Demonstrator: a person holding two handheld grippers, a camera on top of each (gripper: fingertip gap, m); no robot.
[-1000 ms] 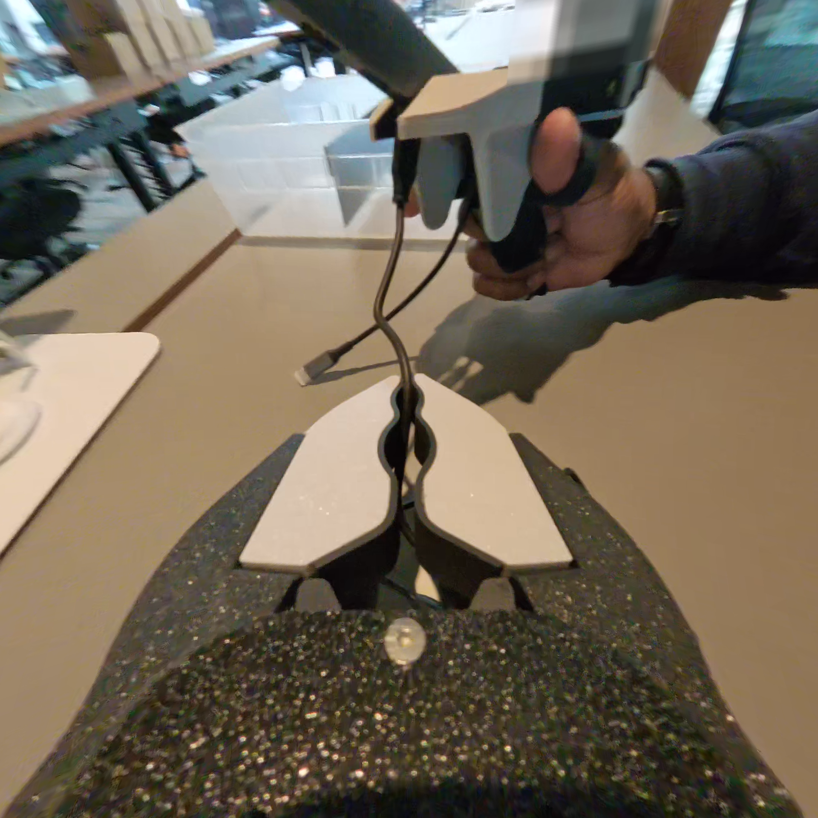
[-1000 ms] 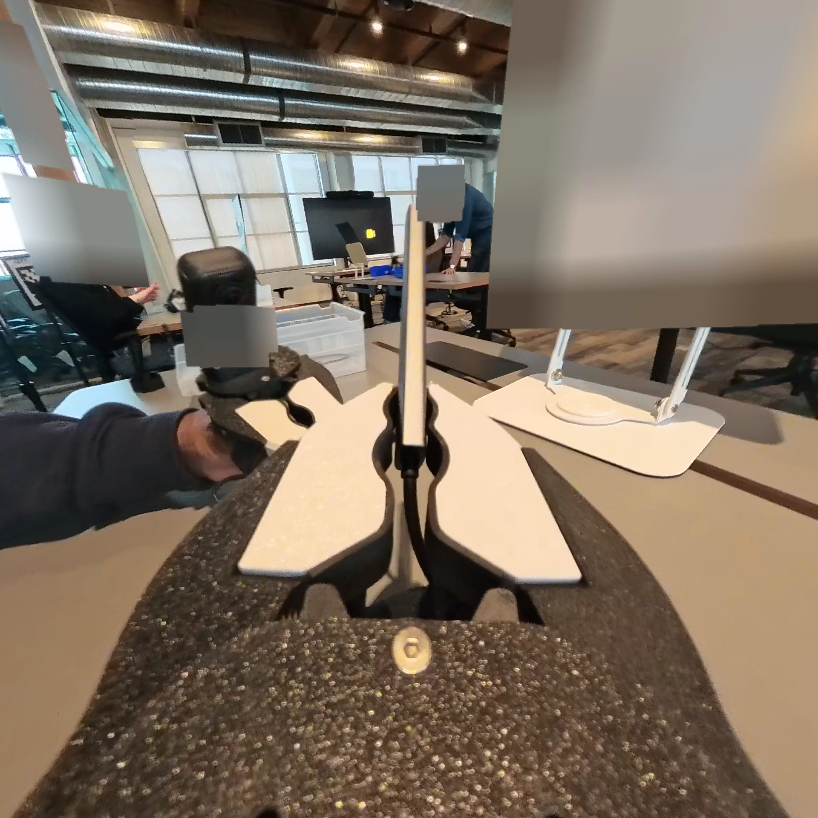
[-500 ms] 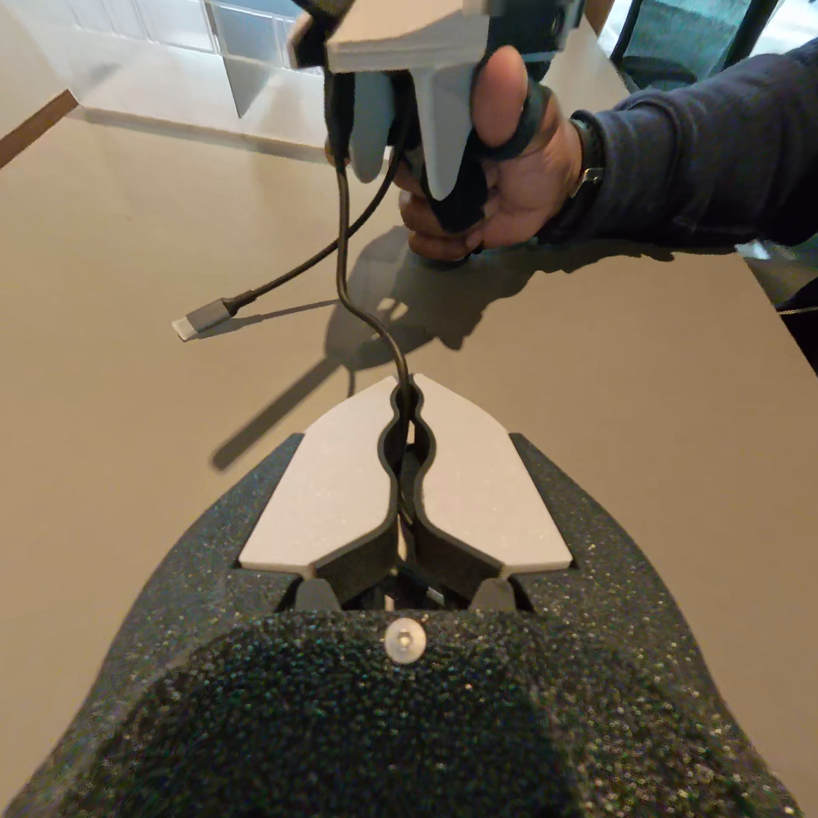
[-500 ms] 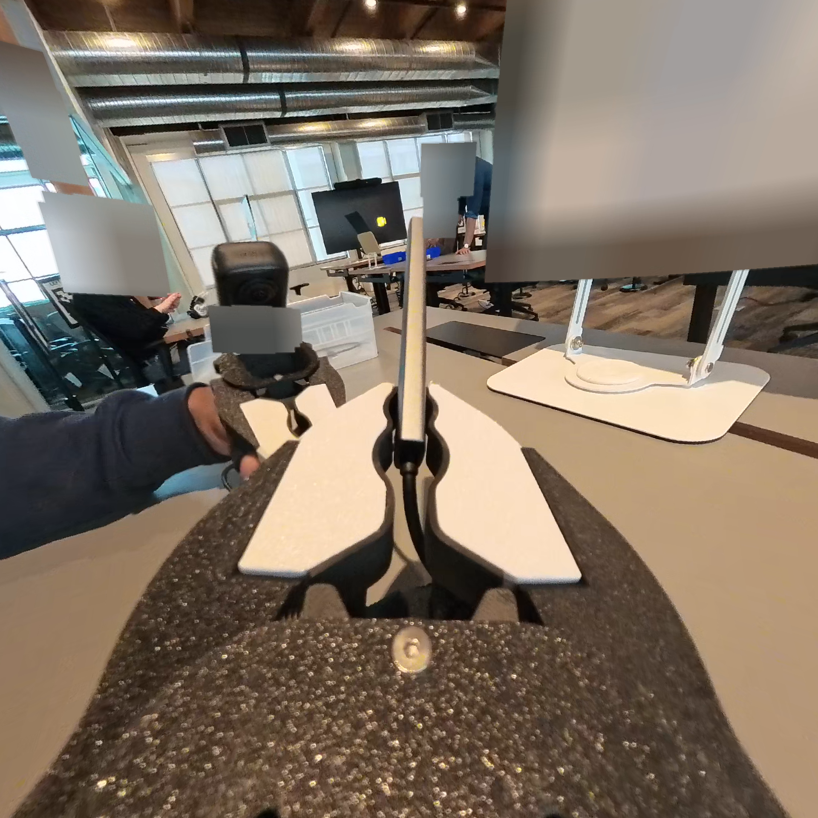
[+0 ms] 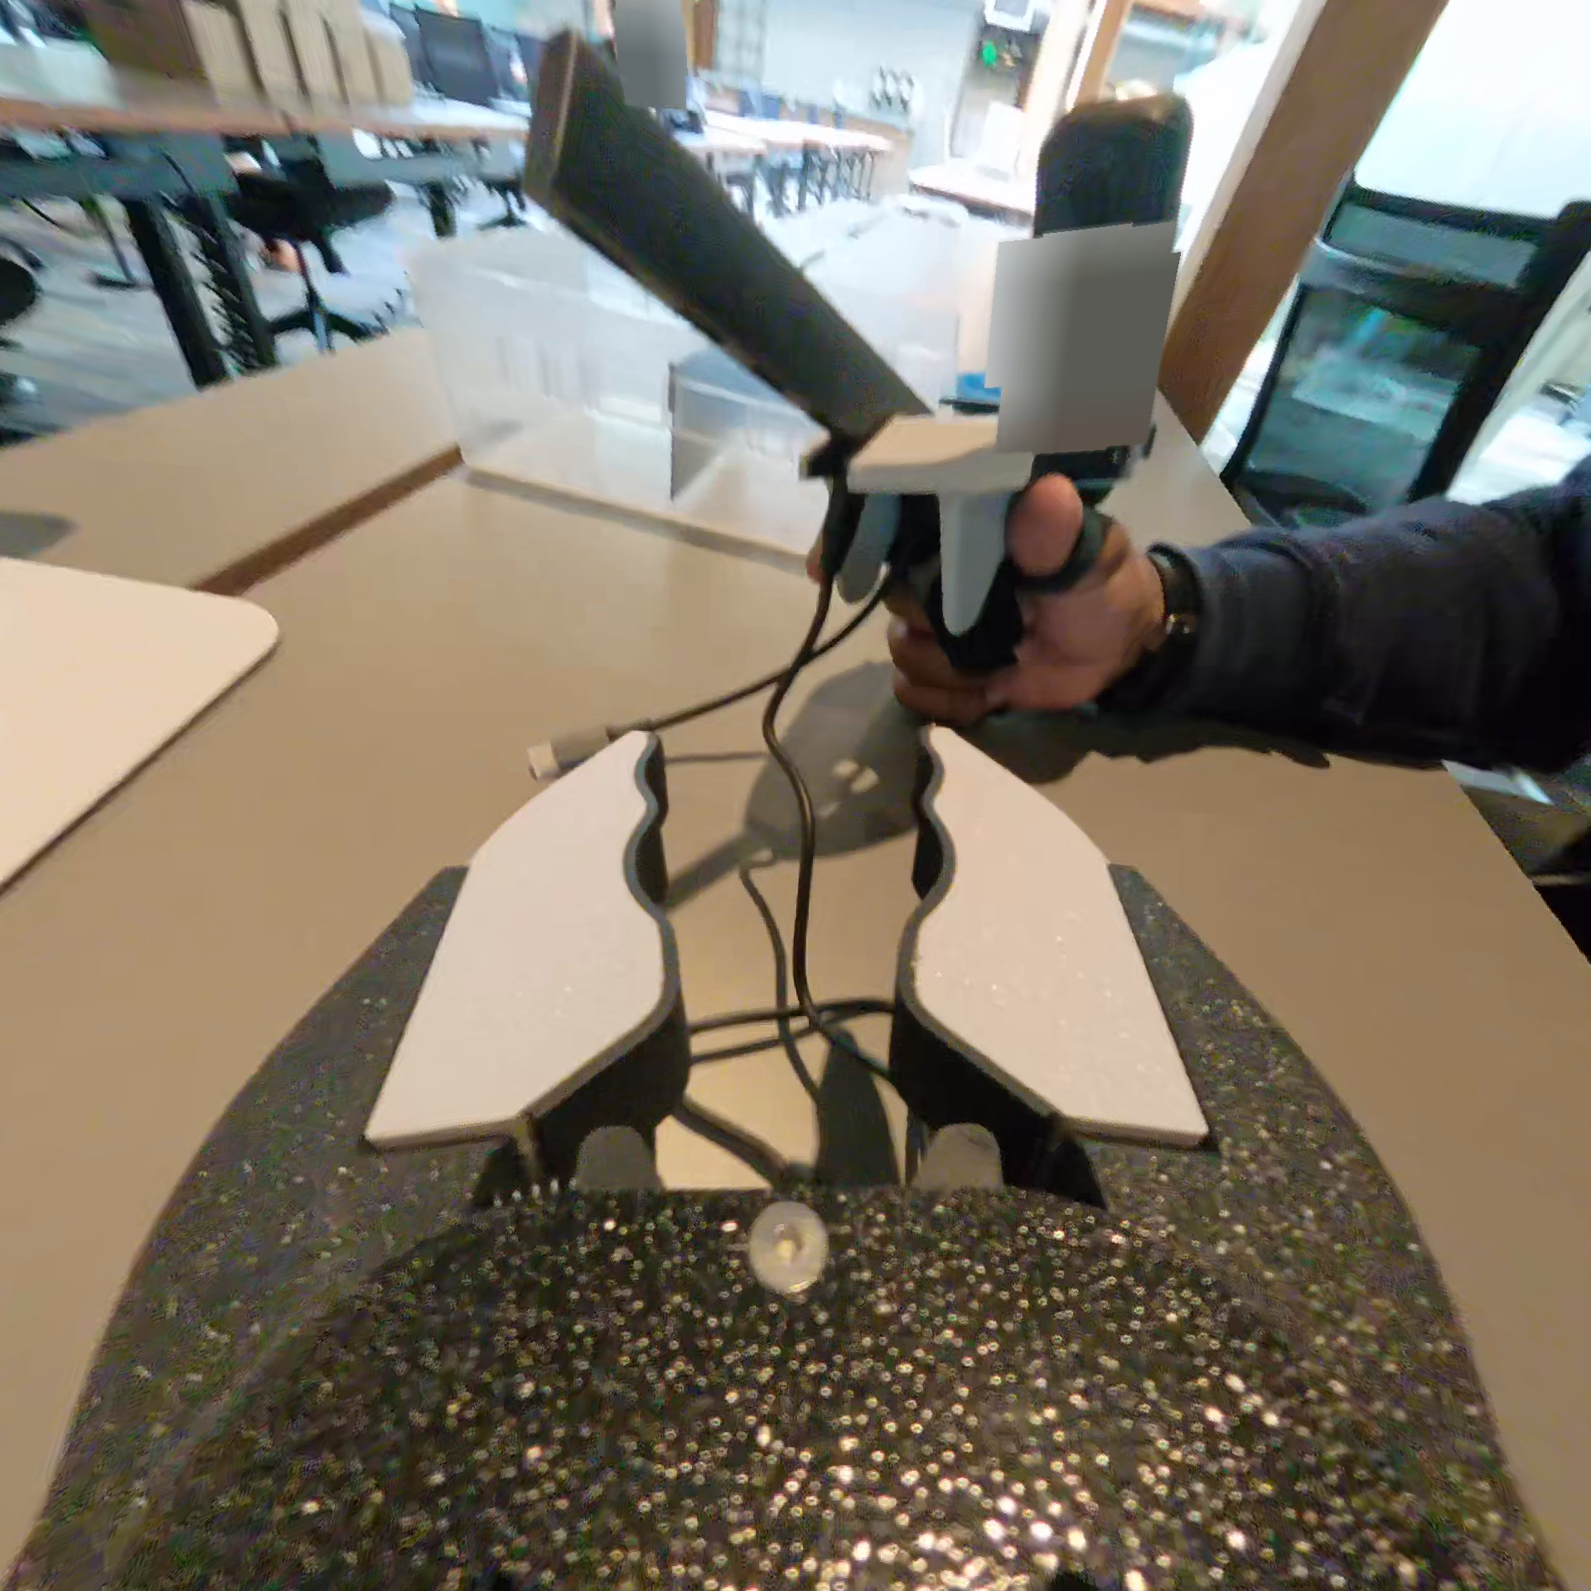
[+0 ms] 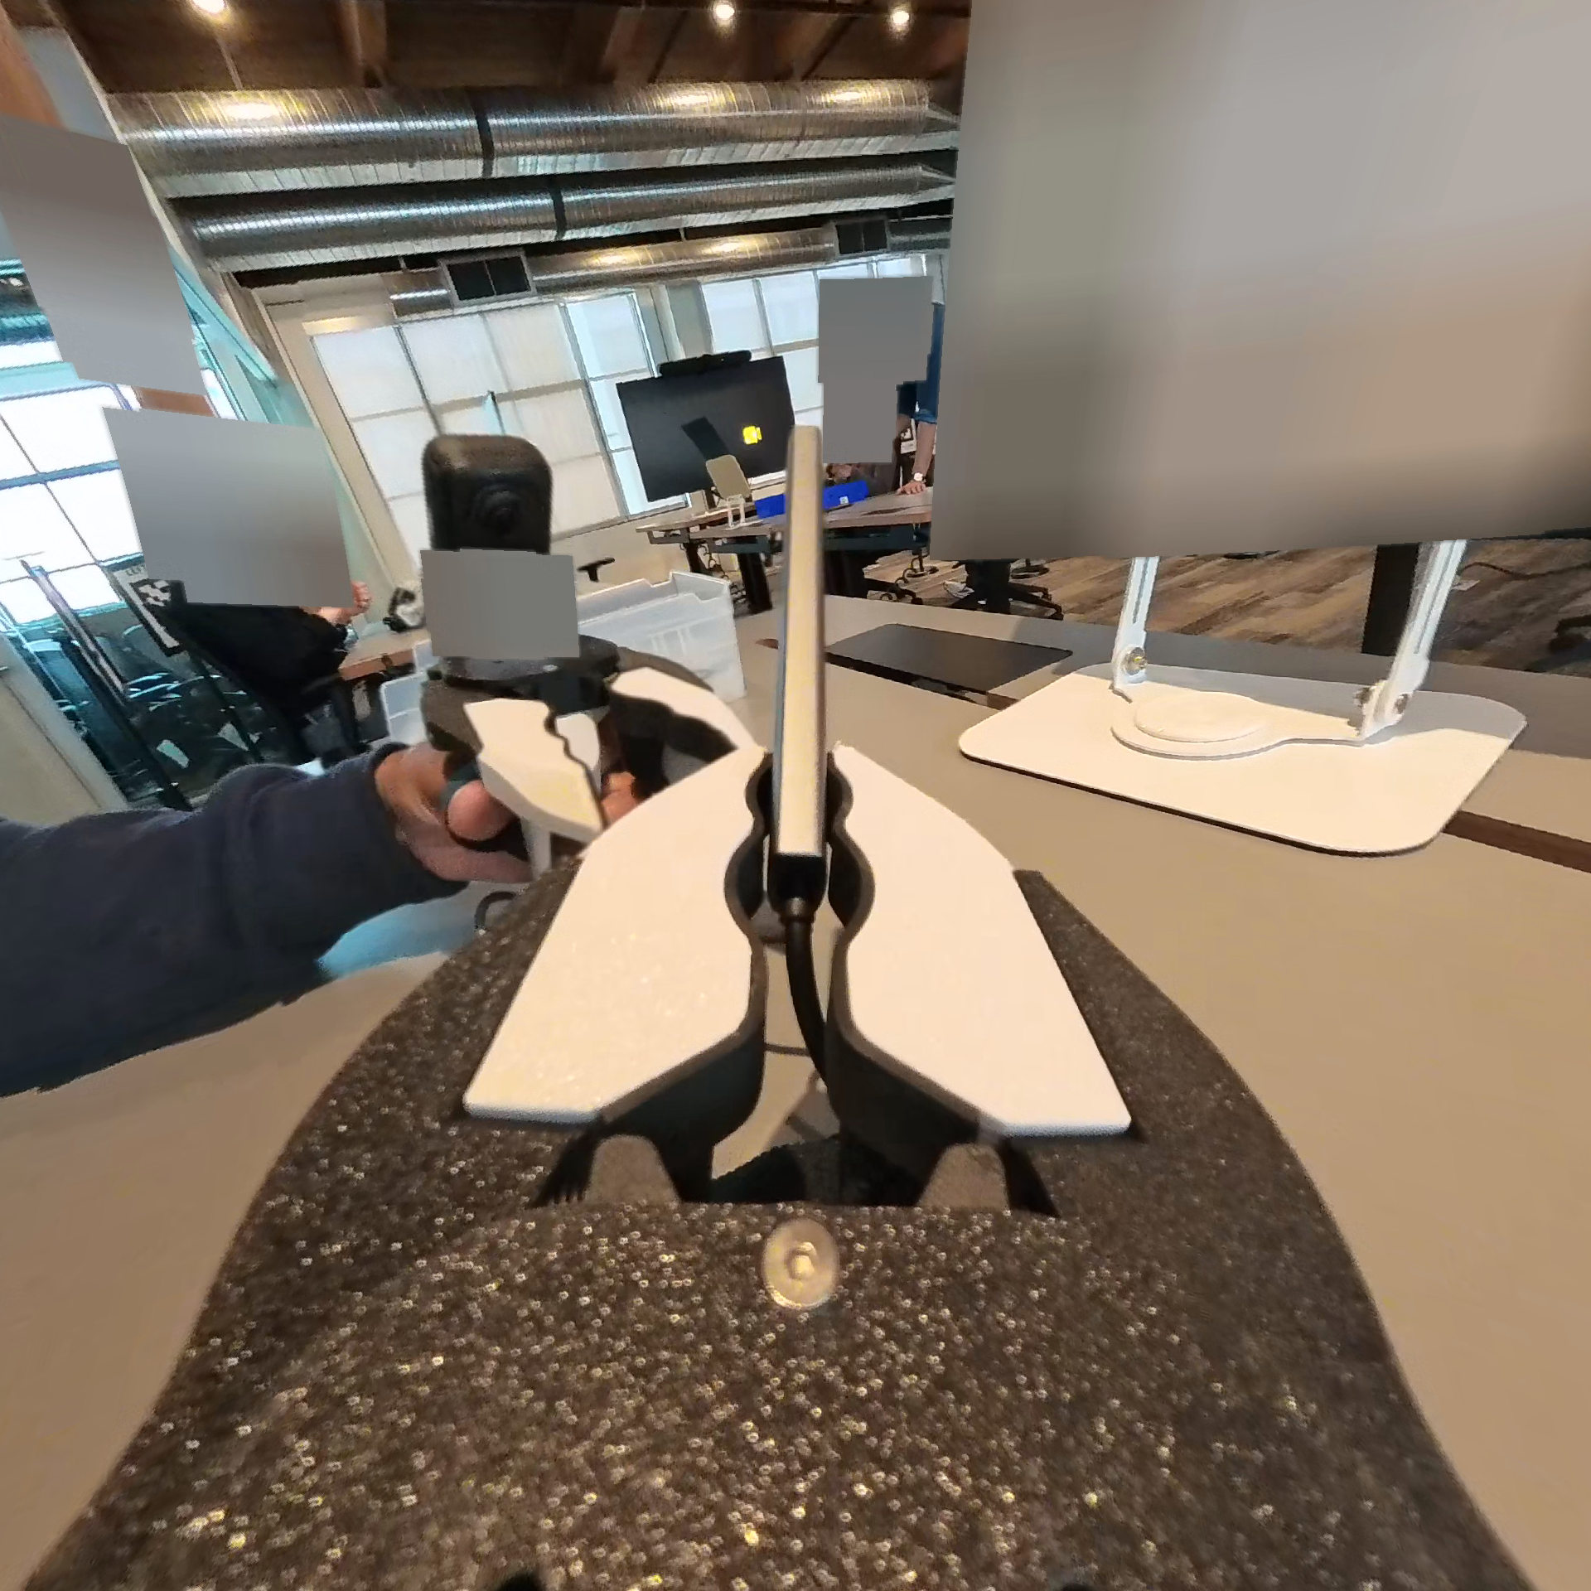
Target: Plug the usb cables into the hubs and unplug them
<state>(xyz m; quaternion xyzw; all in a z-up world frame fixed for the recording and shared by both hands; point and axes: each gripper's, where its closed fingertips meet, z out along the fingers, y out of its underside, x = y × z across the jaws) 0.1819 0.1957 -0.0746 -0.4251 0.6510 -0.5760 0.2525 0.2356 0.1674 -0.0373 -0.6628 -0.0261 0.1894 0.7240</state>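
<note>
Now the left gripper [image 5: 788,779] has its fingers spread wide with nothing between them, a black cable [image 5: 796,826] hanging loose in the gap down onto the tan table [image 5: 387,689]. That cable rises to the right gripper [image 6: 796,826], whose fingers are clamped on the lower end of a slim grey hub [image 6: 796,646] held upright above the table. A second lead ends in a silver plug [image 5: 568,756] lying on the table just beyond the left finger's tip. Bare tabletop stretches left toward a white base plate [image 5: 103,680]; the table's right edge runs close behind the person's hand [image 5: 1033,637], and a clear bin [image 5: 560,370] stands at the far edge
</note>
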